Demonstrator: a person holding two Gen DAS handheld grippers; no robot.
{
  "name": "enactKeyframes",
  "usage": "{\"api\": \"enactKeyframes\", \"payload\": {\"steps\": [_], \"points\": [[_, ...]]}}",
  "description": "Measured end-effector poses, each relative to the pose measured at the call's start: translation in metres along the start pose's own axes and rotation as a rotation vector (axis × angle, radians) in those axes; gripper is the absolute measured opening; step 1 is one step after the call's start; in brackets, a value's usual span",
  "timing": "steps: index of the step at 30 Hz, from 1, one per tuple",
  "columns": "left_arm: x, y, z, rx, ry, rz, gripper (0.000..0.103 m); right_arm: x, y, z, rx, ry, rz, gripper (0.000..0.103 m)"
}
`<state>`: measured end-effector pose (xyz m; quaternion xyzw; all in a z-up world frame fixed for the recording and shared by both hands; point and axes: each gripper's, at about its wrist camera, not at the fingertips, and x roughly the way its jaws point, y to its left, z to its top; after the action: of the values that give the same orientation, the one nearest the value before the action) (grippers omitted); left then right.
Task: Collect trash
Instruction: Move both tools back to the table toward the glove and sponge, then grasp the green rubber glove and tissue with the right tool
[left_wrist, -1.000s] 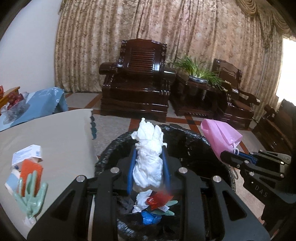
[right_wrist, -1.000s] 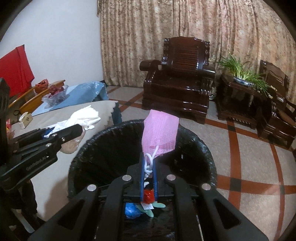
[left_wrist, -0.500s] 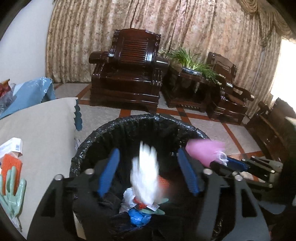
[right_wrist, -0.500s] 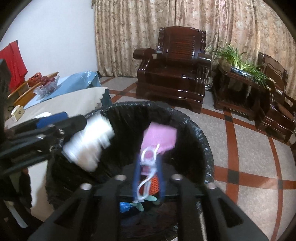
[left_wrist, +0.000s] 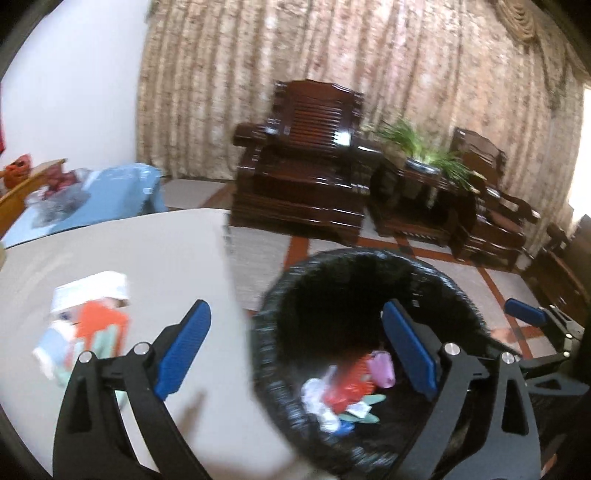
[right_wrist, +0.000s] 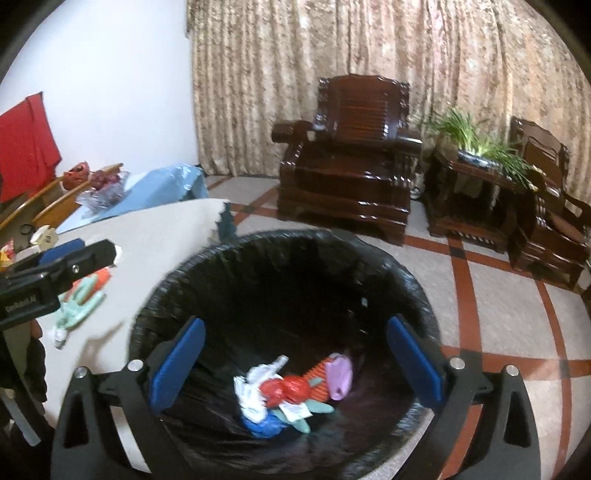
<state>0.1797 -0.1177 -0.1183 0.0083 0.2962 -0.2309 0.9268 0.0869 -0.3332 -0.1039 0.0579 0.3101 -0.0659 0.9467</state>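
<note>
A black-lined trash bin (right_wrist: 173, 288) stands on the floor beside the table; it also shows in the left wrist view (left_wrist: 269, 302). Inside lie a white crumpled tissue (right_wrist: 255, 387), a pink bag (right_wrist: 340, 374), red and blue scraps. My right gripper (right_wrist: 295, 365) is open and empty above the bin. My left gripper (left_wrist: 295, 350) is open and empty, straddling the bin's left rim and the table edge. On the table lie a white box (left_wrist: 92, 291), an orange piece (left_wrist: 99, 328) and a green glove-like item (right_wrist: 79, 299).
The beige table (left_wrist: 129, 251) sits left of the bin. Dark wooden armchairs (right_wrist: 351, 162) and a side table with a plant (right_wrist: 476, 147) stand at the back before curtains. A blue cloth (right_wrist: 162, 188) covers furniture at left. Tiled floor (right_wrist: 498, 302) lies to the right.
Both grippers opened and dropped their loads: the white tissue and the pink bag fell into the bin. My left gripper has swung left toward the table.
</note>
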Motion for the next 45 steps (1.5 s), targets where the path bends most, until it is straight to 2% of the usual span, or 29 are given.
{"api": "enactKeyframes", "payload": {"steps": [12, 21, 28, 35, 45], "points": [[-0.079, 0.091, -0.01, -0.052, -0.061, 0.236, 0.092, -0.003, 0.092, 0.012, -0.063, -0.044, 0.156, 0.097], [-0.112, 0.148, -0.024, -0.118, -0.064, 0.344, 0.092, 0.004, 0.16, 0.007, -0.136, -0.043, 0.268, 0.097], [-0.121, 0.188, -0.041, -0.158, -0.046, 0.398, 0.092, 0.013, 0.206, -0.002, -0.18, -0.015, 0.323, 0.097], [-0.125, 0.212, -0.056, -0.193, -0.033, 0.425, 0.092, 0.027, 0.242, -0.011, -0.2, 0.012, 0.349, 0.095], [-0.132, 0.238, -0.065, -0.196, -0.034, 0.458, 0.092, 0.076, 0.3, -0.034, -0.193, 0.114, 0.341, 0.088]]}}
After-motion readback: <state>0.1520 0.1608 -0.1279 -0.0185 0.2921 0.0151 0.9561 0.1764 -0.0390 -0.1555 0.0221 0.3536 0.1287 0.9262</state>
